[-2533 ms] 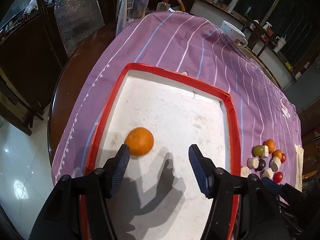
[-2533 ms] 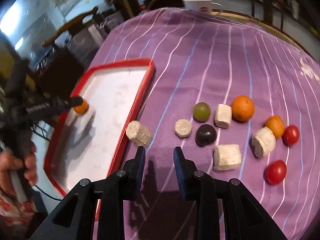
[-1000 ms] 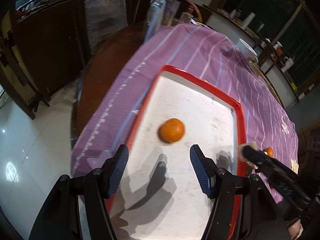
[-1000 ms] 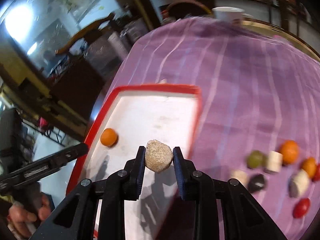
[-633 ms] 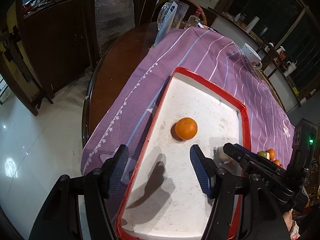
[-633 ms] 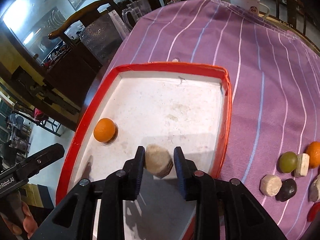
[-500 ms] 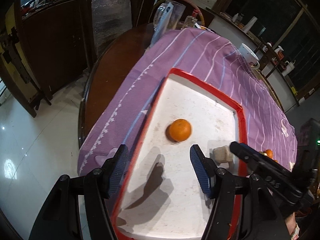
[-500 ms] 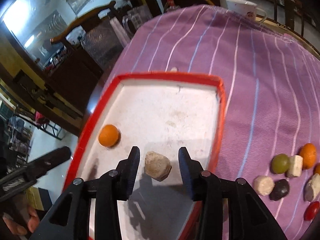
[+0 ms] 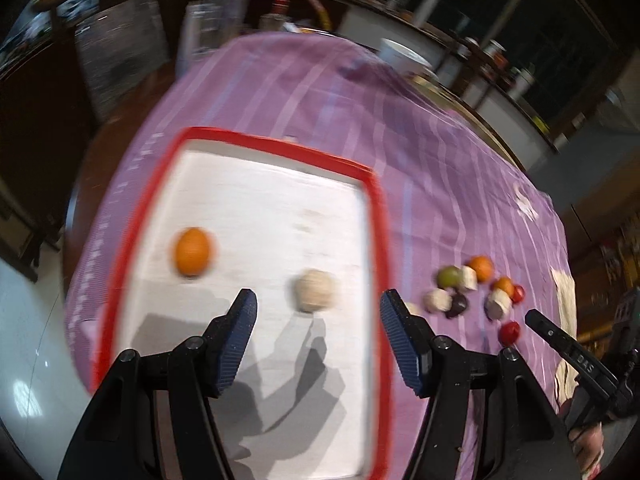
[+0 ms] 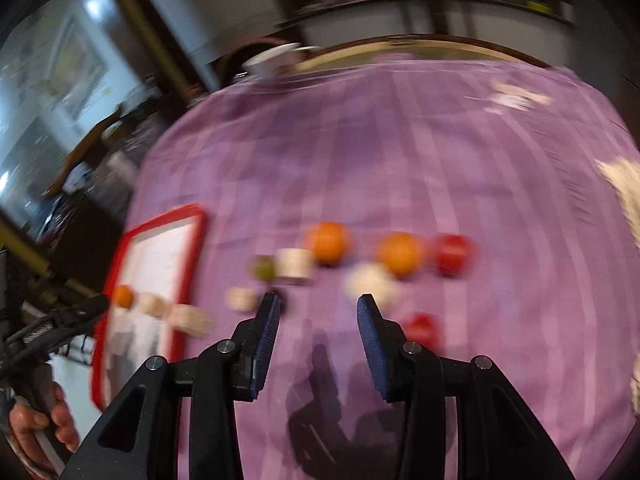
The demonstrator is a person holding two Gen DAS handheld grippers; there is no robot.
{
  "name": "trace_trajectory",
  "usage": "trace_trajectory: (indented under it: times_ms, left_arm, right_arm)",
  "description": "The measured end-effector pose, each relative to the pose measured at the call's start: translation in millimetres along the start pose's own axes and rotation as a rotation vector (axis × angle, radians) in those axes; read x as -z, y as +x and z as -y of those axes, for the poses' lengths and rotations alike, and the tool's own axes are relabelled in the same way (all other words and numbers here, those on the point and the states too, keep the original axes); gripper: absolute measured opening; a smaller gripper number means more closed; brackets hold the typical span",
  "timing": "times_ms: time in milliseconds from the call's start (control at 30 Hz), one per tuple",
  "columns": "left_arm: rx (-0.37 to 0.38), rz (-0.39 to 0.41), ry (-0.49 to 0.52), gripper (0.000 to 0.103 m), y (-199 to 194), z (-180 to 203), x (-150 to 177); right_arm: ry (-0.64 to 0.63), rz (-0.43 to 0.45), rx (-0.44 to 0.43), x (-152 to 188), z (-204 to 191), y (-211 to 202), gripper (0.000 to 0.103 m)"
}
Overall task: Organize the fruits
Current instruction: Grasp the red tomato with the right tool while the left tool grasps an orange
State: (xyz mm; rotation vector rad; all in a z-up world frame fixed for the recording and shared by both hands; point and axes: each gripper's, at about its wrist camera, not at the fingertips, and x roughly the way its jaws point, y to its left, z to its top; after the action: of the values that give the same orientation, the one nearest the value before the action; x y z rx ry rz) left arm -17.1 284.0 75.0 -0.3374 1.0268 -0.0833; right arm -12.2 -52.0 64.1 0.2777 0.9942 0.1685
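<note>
A red-rimmed white tray [image 9: 376, 216] lies on the purple striped cloth. An orange [image 9: 193, 251] and a beige chunk [image 9: 314, 290] lie in the tray. My left gripper [image 9: 316, 316] is open and empty, just short of the chunk. In the blurred right wrist view, my right gripper [image 10: 318, 320] is open and empty above a cluster of loose fruit: oranges [image 10: 328, 240], red tomatoes [image 10: 452, 254], a green grape [image 10: 264, 268] and beige chunks [image 10: 370, 278]. The cluster also shows in the left wrist view [image 9: 476, 288], right of the tray.
A white cup [image 9: 402, 56] and a glass jug [image 9: 212, 20] stand at the far end of the table. A pale cloth [image 10: 624, 184] lies at the right edge. The table's left edge drops to a tiled floor [image 9: 24, 368].
My right gripper opened, left the beige chunk in the tray and swung right, over the loose fruit. My left gripper turned right; the chunk now lies ahead of its jaws.
</note>
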Motion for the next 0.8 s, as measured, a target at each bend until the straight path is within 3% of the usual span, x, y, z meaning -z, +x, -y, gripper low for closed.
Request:
trace_trajectory:
  times_ms: [167, 433, 800]
  left_arm:
    - [0.045, -0.031, 0.111, 0.063, 14, 53, 6]
    - [0.117, -0.079, 0.253, 0.063, 33, 117, 29]
    - [0.084, -0.099, 0.240, 0.059, 58, 124, 34]
  right_arm:
    - [0.045, -0.006, 0.035, 6, 40, -12, 0.044]
    - [-0.053, -0.029, 0.040, 6, 36, 2, 0.044]
    - [-0.205, -0.084, 0.070, 8, 17, 41, 0.044]
